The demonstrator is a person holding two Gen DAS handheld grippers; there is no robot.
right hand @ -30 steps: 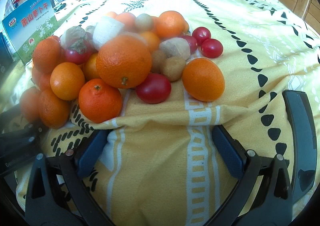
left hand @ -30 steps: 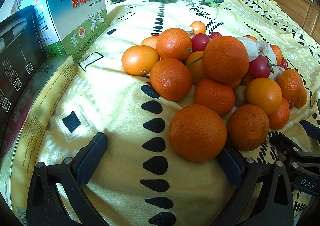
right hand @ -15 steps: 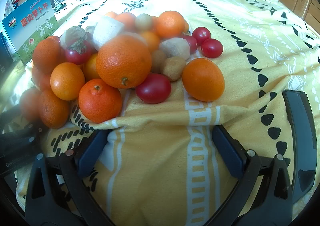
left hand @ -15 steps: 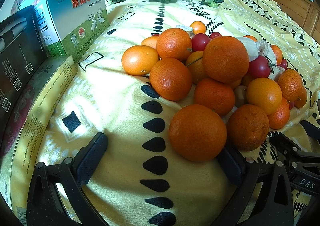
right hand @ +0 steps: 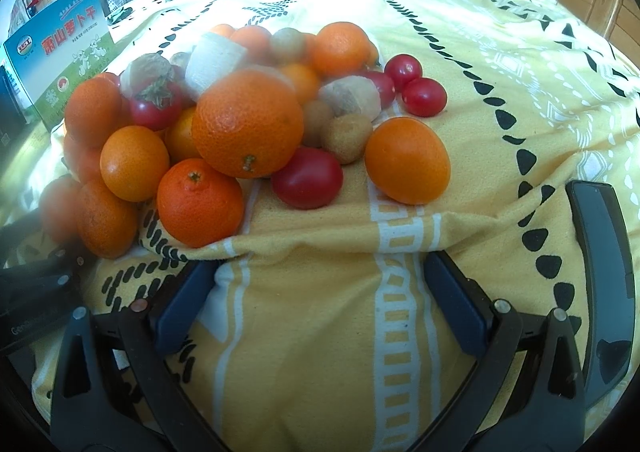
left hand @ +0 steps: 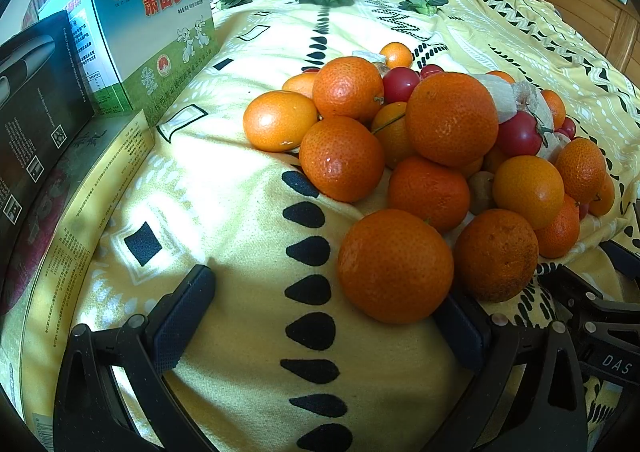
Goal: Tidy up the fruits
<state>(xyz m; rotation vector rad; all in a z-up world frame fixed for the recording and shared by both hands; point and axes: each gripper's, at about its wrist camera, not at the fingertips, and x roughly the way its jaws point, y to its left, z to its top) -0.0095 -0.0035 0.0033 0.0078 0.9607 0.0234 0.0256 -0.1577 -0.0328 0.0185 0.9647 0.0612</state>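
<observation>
Left tool (left hand: 324,316) jaws apart with nearest orange (left hand: 396,266) against its right finger, right tool (right hand: 320,300) jaws apart on yellow cloth (right hand: 320,352), fruit pile (right hand: 248,124) just beyond, green box (left hand: 148,28) far left

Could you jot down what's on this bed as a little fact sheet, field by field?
surface: yellow patterned blanket
main item: fruit pile of oranges, red tomatoes and small brown fruits, heaped together
stray piece: lone orange beside the pile
boxes: green and blue carton upright at the blanket's left edge
left gripper: open, empty
right gripper: open, empty
sorting: not yet begun
</observation>
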